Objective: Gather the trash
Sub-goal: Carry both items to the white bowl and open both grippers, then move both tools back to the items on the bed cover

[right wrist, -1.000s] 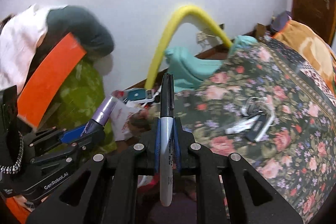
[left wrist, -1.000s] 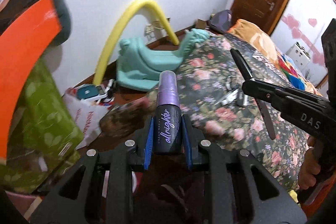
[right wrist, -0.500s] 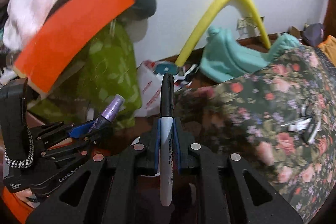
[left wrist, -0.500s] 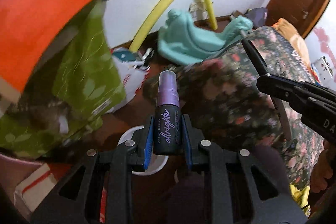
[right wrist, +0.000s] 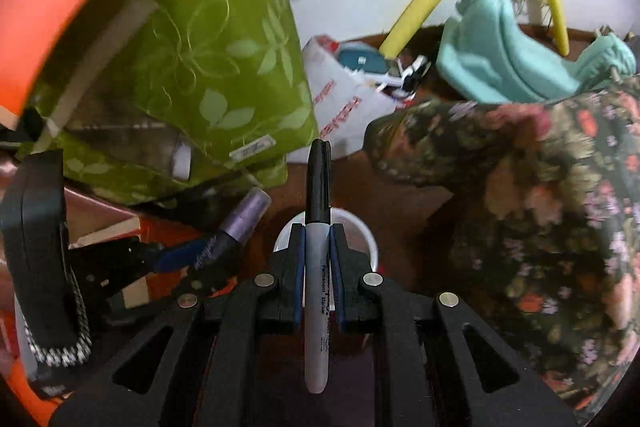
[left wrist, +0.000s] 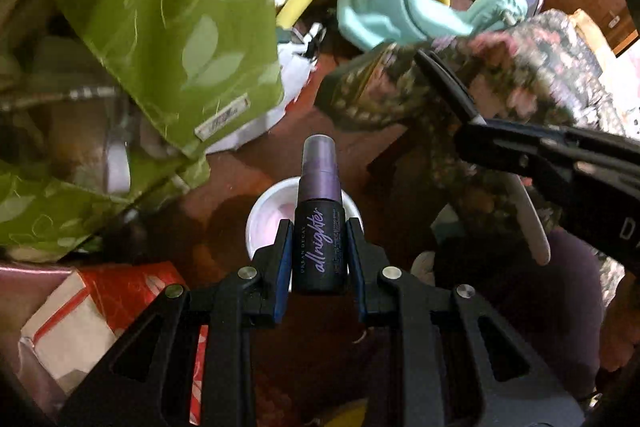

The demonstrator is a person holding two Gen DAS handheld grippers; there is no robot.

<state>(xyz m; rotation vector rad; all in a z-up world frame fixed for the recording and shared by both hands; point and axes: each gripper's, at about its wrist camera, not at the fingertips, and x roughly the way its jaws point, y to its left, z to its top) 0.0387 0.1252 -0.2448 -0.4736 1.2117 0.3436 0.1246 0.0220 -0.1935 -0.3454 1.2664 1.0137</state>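
Clamping a small dark spray bottle (left wrist: 320,239) between its blue pads, the left gripper (left wrist: 320,255) points steeply down, its jaws closed only as far as the bottle's body allows; the bottle's purple cap sticks out ahead of the fingertips. Directly beyond it on the brown floor (left wrist: 352,147) stands a white cup (left wrist: 260,215), partly hidden behind the bottle. The right gripper (right wrist: 318,259) is pinched nearly shut on a permanent marker (right wrist: 317,267), black cap forward and grey barrel trailing back between the fingers. In the right wrist view the same white cup (right wrist: 360,227) lies just past the marker's cap. A green leaf-patterned bag (right wrist: 224,75) leans at the left, and a floral bedspread (right wrist: 560,207) hangs at the right.
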